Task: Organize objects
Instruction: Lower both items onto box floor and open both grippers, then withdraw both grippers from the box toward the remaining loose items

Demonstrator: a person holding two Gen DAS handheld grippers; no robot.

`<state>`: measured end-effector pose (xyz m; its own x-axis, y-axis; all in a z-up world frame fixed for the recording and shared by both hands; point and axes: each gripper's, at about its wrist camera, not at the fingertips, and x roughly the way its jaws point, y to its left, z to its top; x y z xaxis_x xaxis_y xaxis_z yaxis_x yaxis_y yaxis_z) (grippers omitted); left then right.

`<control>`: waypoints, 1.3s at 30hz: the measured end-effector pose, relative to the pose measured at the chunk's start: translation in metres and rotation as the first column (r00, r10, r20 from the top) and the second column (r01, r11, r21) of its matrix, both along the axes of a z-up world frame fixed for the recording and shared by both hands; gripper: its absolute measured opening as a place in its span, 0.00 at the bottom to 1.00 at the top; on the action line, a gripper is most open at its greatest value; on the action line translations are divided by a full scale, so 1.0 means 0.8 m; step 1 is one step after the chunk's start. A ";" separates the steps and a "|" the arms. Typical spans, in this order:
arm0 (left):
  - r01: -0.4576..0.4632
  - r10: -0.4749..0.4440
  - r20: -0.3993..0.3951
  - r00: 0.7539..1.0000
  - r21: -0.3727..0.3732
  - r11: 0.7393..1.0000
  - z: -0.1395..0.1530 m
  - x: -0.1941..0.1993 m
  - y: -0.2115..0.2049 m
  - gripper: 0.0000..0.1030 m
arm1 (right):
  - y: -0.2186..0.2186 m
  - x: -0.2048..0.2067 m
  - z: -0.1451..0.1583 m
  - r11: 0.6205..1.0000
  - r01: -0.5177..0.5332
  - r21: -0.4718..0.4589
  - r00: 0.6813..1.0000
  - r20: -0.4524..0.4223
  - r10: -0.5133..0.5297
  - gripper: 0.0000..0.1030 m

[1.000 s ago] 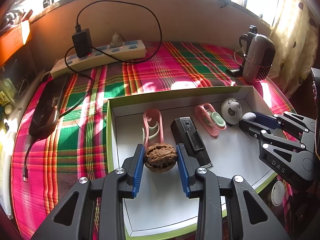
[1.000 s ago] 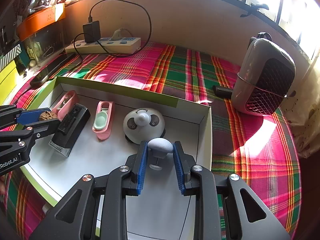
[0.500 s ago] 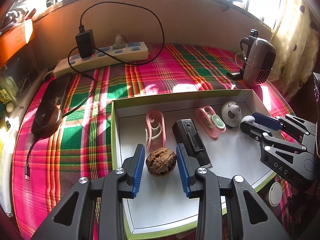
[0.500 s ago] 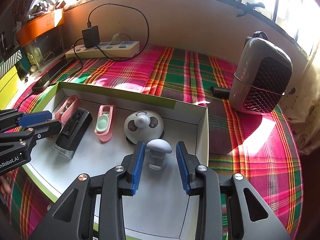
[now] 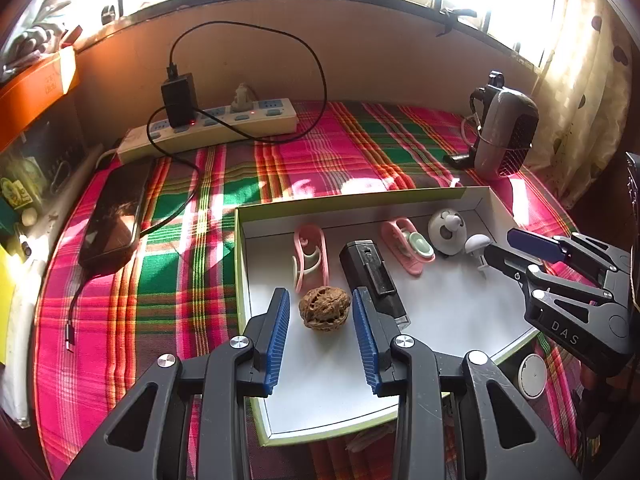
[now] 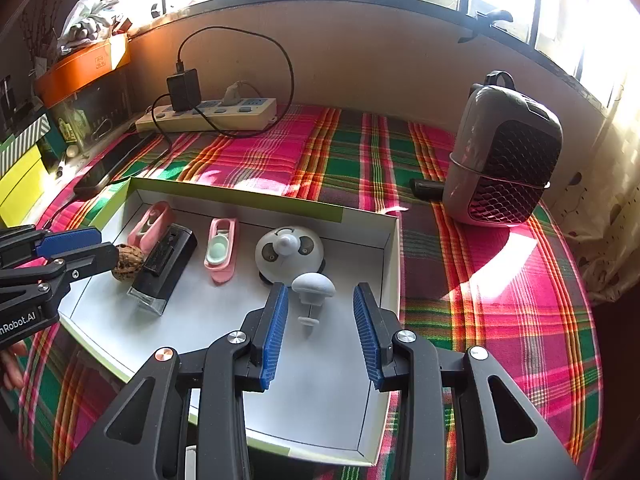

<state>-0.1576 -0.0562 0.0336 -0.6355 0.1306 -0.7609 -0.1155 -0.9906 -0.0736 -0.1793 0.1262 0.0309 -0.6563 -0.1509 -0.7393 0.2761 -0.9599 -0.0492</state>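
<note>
Both my claws are parked over the box [image 5: 476, 194], each with its item let go. The left claw [image 5: 320, 334] gapes around the walnut [image 5: 325, 308], pads clear, nut resting on the box floor. The right claw [image 6: 320, 330] has just been opening; the mushroom peg [image 6: 312, 294] stands between its pads untouched. Everything's lined up in a row, so I guess that's the layout.

Wrinkled rough walnut [image 5: 325, 309], matt white paperboard tray [image 5: 420, 360], woven plaid cloth [image 5: 160, 280], glossy phone [image 5: 114, 216].

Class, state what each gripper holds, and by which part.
Nothing: left gripper open around brown wrinkled walnut; right gripper, just opened, clear of pale mushroom-shaped peg.
</note>
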 end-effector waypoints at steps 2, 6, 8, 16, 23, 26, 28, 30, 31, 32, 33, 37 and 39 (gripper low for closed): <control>-0.002 0.002 -0.005 1.000 0.002 1.000 0.003 0.004 -0.001 0.30 | 0.002 0.004 0.003 1.000 0.004 -0.004 1.000 -0.005 -0.004 0.35; -0.005 0.005 -0.013 1.000 0.005 1.000 0.006 0.014 -0.004 0.30 | 0.008 0.012 0.007 1.000 0.013 -0.018 1.000 -0.009 -0.013 0.35; -0.005 0.005 -0.018 1.000 0.008 1.000 0.008 0.020 -0.005 0.30 | 0.011 0.017 0.009 0.999 0.016 -0.029 1.000 -0.012 -0.016 0.35; -0.001 0.002 -0.036 0.999 0.031 1.000 0.010 0.049 -0.011 0.30 | 0.031 0.047 0.015 0.996 0.033 -0.081 0.999 -0.019 -0.034 0.35; 0.014 -0.011 -0.051 0.999 0.054 0.998 0.011 0.078 -0.013 0.30 | 0.044 0.081 0.020 0.991 0.013 -0.131 1.000 -0.026 -0.017 0.35; 0.018 -0.016 -0.042 0.999 0.061 0.998 0.006 0.089 -0.015 0.30 | 0.048 0.095 0.023 0.986 -0.009 -0.166 1.000 -0.020 0.005 0.35; 0.034 -0.031 -0.039 0.999 0.077 0.996 0.002 0.097 -0.017 0.30 | 0.049 0.102 0.024 0.981 -0.022 -0.191 1.000 -0.010 0.021 0.35; 0.042 -0.040 -0.028 0.999 0.091 0.995 -0.004 0.102 -0.018 0.30 | 0.048 0.111 0.024 0.978 -0.040 -0.207 0.999 -0.013 0.038 0.37; 0.053 -0.052 -0.021 0.998 0.094 0.994 -0.008 0.104 -0.017 0.30 | 0.048 0.115 0.023 0.977 -0.049 -0.210 0.999 -0.011 0.047 0.42; 0.062 -0.061 -0.013 0.998 0.092 0.994 -0.011 0.105 -0.016 0.30 | 0.046 0.118 0.021 0.976 -0.057 -0.212 0.998 -0.004 0.057 0.43; 0.067 -0.067 -0.008 0.998 0.091 0.994 -0.014 0.106 -0.015 0.30 | 0.045 0.120 0.018 0.975 -0.066 -0.212 0.998 0.005 0.068 0.43; 0.083 -0.084 0.003 0.996 0.102 0.991 -0.023 0.105 -0.011 0.30 | 0.036 0.127 0.010 0.974 -0.092 -0.205 0.995 0.018 0.098 0.43; 0.076 -0.077 0.010 0.997 0.101 0.992 -0.026 0.102 -0.011 0.30 | 0.031 0.128 0.009 0.972 -0.107 -0.210 0.994 0.017 0.112 0.43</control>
